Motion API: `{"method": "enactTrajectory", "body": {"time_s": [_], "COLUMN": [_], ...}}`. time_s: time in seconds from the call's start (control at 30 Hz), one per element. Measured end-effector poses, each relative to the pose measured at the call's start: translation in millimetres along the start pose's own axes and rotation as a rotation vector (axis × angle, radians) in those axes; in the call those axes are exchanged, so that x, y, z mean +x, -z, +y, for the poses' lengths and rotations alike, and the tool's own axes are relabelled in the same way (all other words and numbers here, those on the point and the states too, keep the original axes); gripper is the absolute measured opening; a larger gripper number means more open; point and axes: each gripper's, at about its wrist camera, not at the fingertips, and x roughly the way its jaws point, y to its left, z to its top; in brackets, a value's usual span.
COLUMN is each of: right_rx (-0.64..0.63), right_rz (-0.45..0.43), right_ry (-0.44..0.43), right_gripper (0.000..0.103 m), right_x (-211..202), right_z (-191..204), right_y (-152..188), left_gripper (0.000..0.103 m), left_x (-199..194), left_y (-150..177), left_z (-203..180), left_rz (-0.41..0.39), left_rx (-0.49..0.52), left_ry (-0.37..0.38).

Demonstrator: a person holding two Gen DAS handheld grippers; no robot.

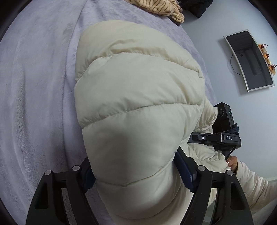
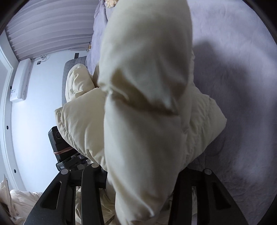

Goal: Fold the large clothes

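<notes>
Two tools (image 1: 136,174) (image 2: 138,180) grip one cream jacket (image 1: 138,97).

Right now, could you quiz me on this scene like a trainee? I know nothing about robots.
1. True or false: the left gripper is shut on the cream puffer jacket.
2. What lies at the far edge of the lavender bed cover? A) striped tan garment B) red towel C) blue jeans
3. Fill in: the right gripper has the jacket bunched between its ____.

Key: 1 true; 2 A, the striped tan garment; 3 fingers.
</notes>
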Motion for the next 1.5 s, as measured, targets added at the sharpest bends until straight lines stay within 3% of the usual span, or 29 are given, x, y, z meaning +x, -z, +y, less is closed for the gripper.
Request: {"method": "enactTrajectory", "body": {"time_s": [0.13,0.33,0.47,0.53,0.67,0.77,0.83,0.87,0.9,0.93,1.0,1.1,1.2,1.3,1.4,1.5], "right_rx": [0.004,-0.016,-0.021,-0.028,-0.111,-0.116,-0.086,-0.065,-0.047,-0.03,-0.016,-0.053,-0.105,-0.119,-0.092,-0.148], "right_rz": [-0.001,0.003,0.005,0.012,-0.003,-0.079,-0.16,-0.187,-0.201,-0.201,-0.181,-0.103,-0.024,0.026,0.032,-0.022], "right_ry": [0.02,0.07,0.095,0.154,0.274,0.288,0.249,0.224,0.21,0.222,0.288,0.334,0.383,0.428,0.452,0.503], "right_gripper": [0.046,0.052,0.061,0.072,0.075,0.075,0.075,0.072,0.052,0.023,0.01,0.009,0.009,0.008,0.007,0.009], "right_x": [18,22,41,42,22,4,-20,-21,-24,-22,-7,-3,16,50,62,40], "right_z": [-15,-9,10,25,59,81,83,85,82,78,72,62,52,41,42,69], "right_y": [2,4,-3,-9,3,4,8,2,-4,-11,-31,-57,-69,-88,-102,-95], "left_gripper": [0.079,0.079,0.079,0.079,0.079,0.079,0.079,0.079,0.079,0.079,0.079,0.079,0.079,0.079,0.079,0.079], "left_x": [-10,-76,-57,-44,-45,-58,-54,-47,-38,-28,-8,14,38,52,52,48], "left_y": [0,-10,-29,-25,-22,-10,1,8,16,22,34,51,58,64,67,65], "left_z": [2,8,-20,-45,-67,-88,-108,-119,-127,-134,-143,-157,-158,-161,-166,-164], "left_rz": [-0.021,-0.183,-0.167,-0.158,-0.169,-0.169,-0.124,-0.096,-0.065,-0.033,0.033,0.088,0.137,0.157,0.157,0.147], "left_rx": [0.015,0.044,0.104,0.151,0.156,0.183,0.225,0.252,0.274,0.285,0.286,0.371,0.394,0.447,0.477,0.445], "left_ry": [-0.042,-0.107,-0.06,-0.067,-0.059,-0.017,0.046,0.072,0.089,0.103,0.175,0.197,0.191,0.138,0.099,0.108]}}
